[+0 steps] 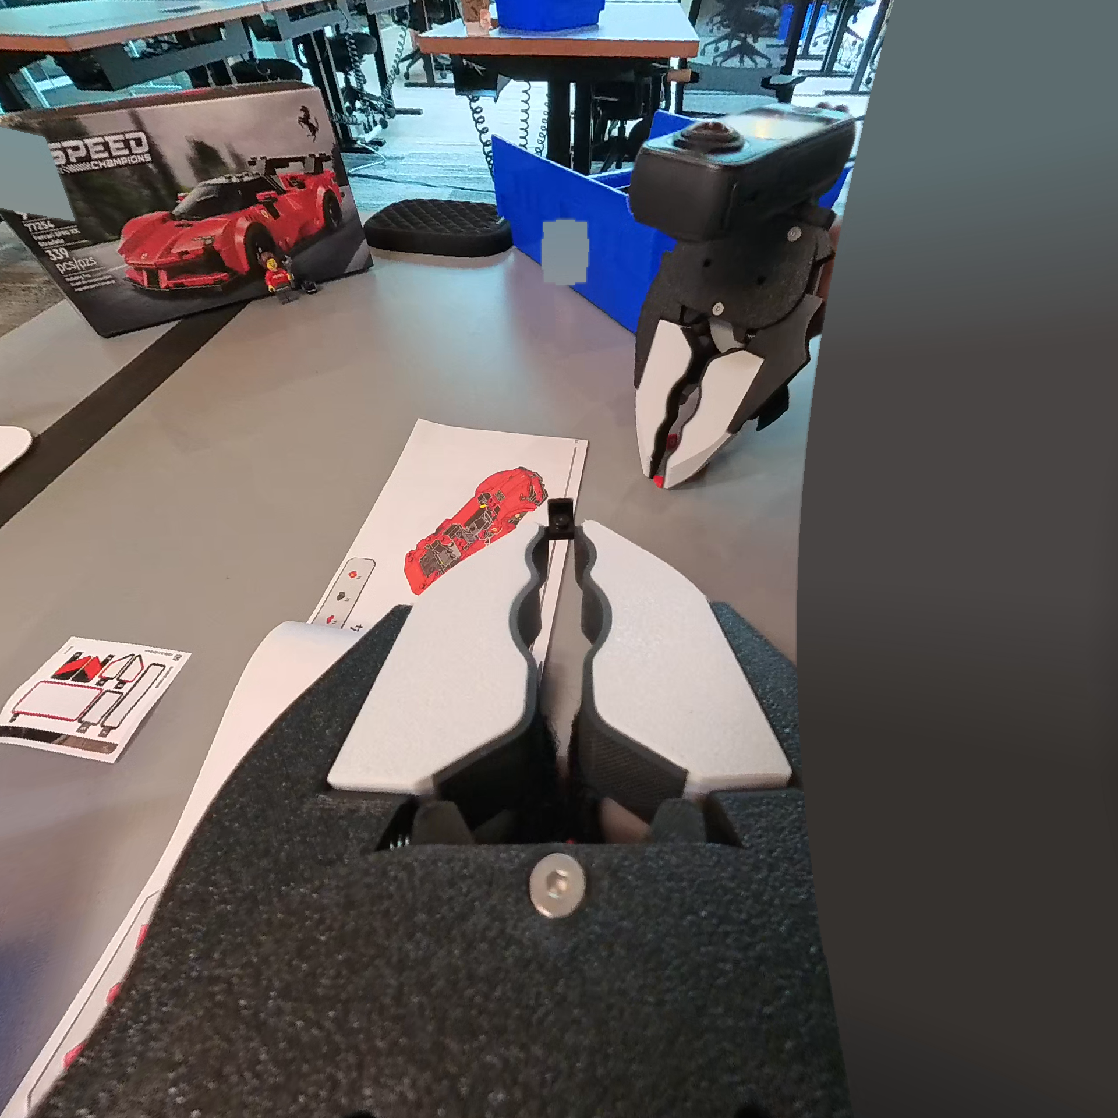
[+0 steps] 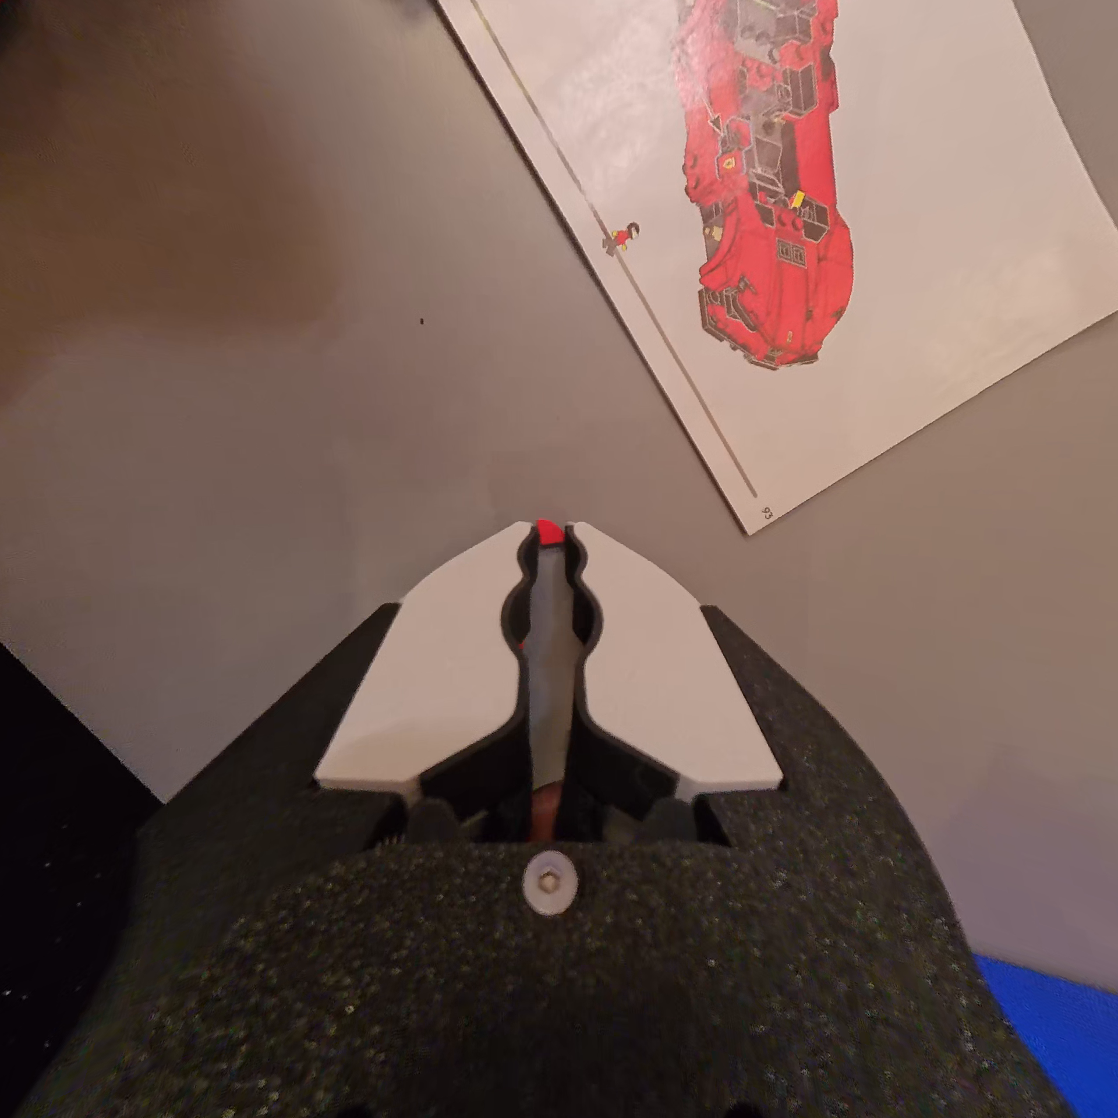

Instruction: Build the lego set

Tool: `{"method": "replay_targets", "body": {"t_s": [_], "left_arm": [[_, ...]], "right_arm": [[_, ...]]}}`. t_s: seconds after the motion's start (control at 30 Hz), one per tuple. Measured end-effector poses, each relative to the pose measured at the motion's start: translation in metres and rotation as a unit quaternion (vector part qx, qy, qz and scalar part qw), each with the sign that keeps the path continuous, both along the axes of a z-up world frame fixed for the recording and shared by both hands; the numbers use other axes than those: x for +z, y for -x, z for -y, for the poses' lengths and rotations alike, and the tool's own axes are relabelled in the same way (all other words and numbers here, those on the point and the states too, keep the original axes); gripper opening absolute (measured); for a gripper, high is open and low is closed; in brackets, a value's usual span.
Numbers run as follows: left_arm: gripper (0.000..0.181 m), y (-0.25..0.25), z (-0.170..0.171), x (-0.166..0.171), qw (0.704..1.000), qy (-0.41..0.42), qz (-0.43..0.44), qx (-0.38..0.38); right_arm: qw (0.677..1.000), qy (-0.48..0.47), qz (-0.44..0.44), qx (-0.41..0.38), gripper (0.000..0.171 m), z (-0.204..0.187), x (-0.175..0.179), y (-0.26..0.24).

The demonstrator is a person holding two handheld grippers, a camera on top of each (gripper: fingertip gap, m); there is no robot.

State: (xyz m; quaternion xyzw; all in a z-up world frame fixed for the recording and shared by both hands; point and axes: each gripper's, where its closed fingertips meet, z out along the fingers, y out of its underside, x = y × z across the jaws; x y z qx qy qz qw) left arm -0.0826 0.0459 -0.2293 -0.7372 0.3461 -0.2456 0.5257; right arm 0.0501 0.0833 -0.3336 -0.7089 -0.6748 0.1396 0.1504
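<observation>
Though both pieces are tiny, each looks like hard, stiff, near-weightless plastic, smooth enough to pop out of a pinch if the squeeze lands off-centre. The left gripper (image 1: 561,525) is pressed nearly together on a small black piece (image 1: 560,519), gripped by its lower part at the very fingertips, most of it standing proud above the manual (image 1: 484,484) that lies open on the grey table (image 1: 242,454). The right gripper (image 2: 550,527) pinches a red piece (image 2: 549,533) the same way, tip down and close over bare table just beside the manual's edge; in the left wrist view it stands well apart from the left gripper, nearer the blue bin (image 1: 581,199). I judge the flat side faces are the place to hold such parts, leaving the studs or underside free for mating; a tip hold this shallow gives little margin against twisting when they are pressed together. Much is hard to make out: the black piece's exact shape and stud count are too small to tell, and only a rounded sliver of the red one shows past the fingers. No partly built model is in view, only the printed car on the page, the box (image 1: 199,205) at the back and a sticker sheet (image 1: 91,696). The right side of the left wrist view is blanked out.
</observation>
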Motion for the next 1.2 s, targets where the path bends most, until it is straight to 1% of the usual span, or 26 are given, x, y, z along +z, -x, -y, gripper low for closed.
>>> {"method": "replay_targets", "body": {"t_s": [0.27,0.4,0.47,0.53,0.6,0.67,0.73,0.8,0.83,0.9,0.97,1.07,1.2], "left_arm": [[0.008,-0.002,0.000,-0.001,1.000,0.001,0.000,-0.003],[0.008,-0.004,0.001,0.000,1.000,0.000,0.002,-0.007],[0.008,-0.005,0.002,0.002,1.000,0.001,0.011,-0.011],[0.008,-0.008,0.005,0.007,0.999,0.004,0.032,-0.020],[0.008,-0.012,0.006,0.016,0.997,0.005,0.066,-0.037],[0.008,-0.015,0.009,0.030,0.992,0.009,0.112,-0.060],[0.008,-0.016,0.013,0.044,0.983,0.012,0.167,-0.080],[0.007,-0.016,0.016,0.056,0.971,0.016,0.215,-0.098],[0.007,-0.016,0.016,0.061,0.966,0.017,0.236,-0.103],[0.007,-0.016,0.018,0.068,0.958,0.018,0.265,-0.112],[0.007,-0.016,0.019,0.070,0.954,0.022,0.276,-0.118],[0.007,-0.017,0.022,0.070,0.954,0.030,0.270,-0.130],[0.007,-0.022,0.022,0.063,0.964,0.027,0.228,-0.131]], "right_arm": [[0.999,0.004,-0.025,0.022,0.007,0.001,0.001,-0.001],[0.994,-0.023,-0.041,0.101,0.007,0.000,0.001,0.002],[0.986,-0.040,-0.069,0.143,0.007,-0.002,0.006,0.009],[0.970,-0.063,-0.133,0.193,0.007,-0.001,0.026,0.024],[0.941,-0.081,-0.227,0.239,0.007,0.003,0.056,0.044],[0.900,-0.092,-0.336,0.262,0.008,0.006,0.094,0.067],[0.850,-0.078,-0.435,0.287,0.008,0.017,0.132,0.085],[0.808,-0.068,-0.496,0.310,0.007,0.029,0.159,0.101],[0.796,-0.063,-0.509,0.320,0.008,0.035,0.167,0.108],[0.782,-0.051,-0.518,0.344,0.008,0.046,0.175,0.119],[0.767,-0.050,-0.533,0.354,0.008,0.051,0.182,0.123],[0.769,-0.027,-0.528,0.359,0.008,0.051,0.181,0.123],[0.769,-0.001,-0.533,0.353,0.007,0.053,0.181,0.121]]}}
